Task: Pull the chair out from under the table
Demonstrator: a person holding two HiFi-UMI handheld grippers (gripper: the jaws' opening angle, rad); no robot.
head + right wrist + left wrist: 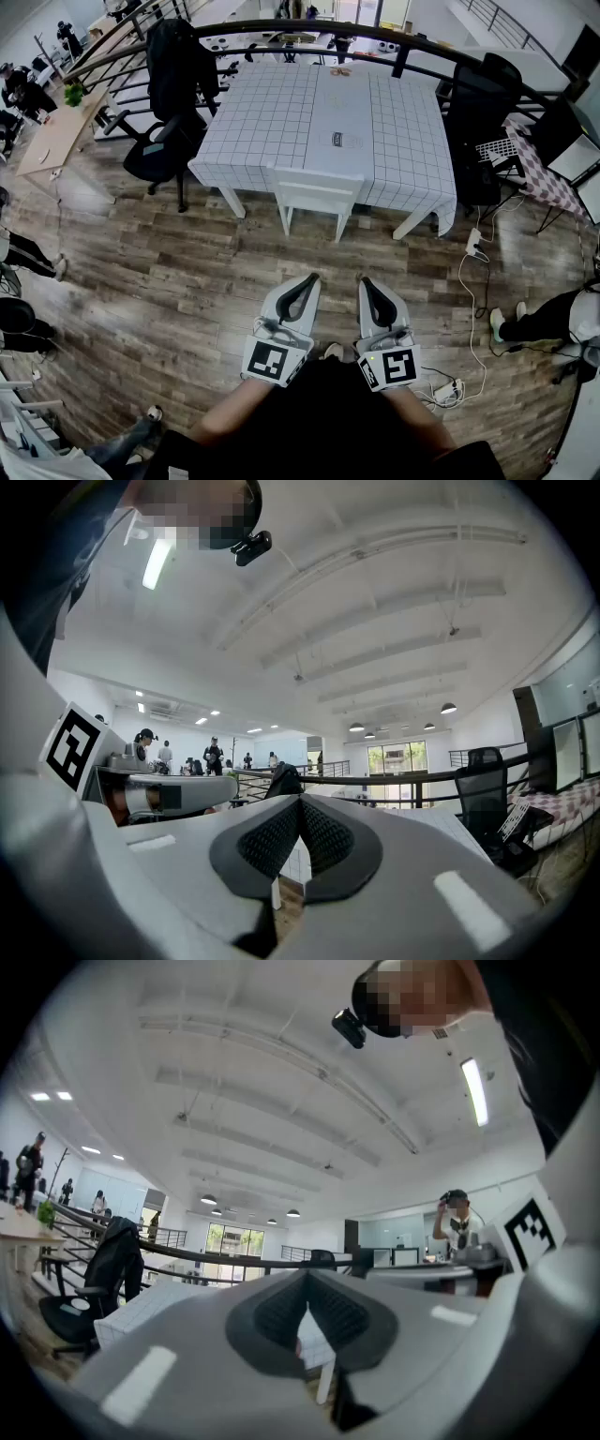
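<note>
Hovering side by side over the brown wooden floor [178,272], the left tongs [308,280] and right tongs [367,283] are both pressed together, holding nothing. Well ahead, the white straight-backed chair [316,190] sits tucked under the white grid-patterned tabletop [272,117].

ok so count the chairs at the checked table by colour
white chair: 1
black office chairs, one left, one right: 2
total: 3
</note>
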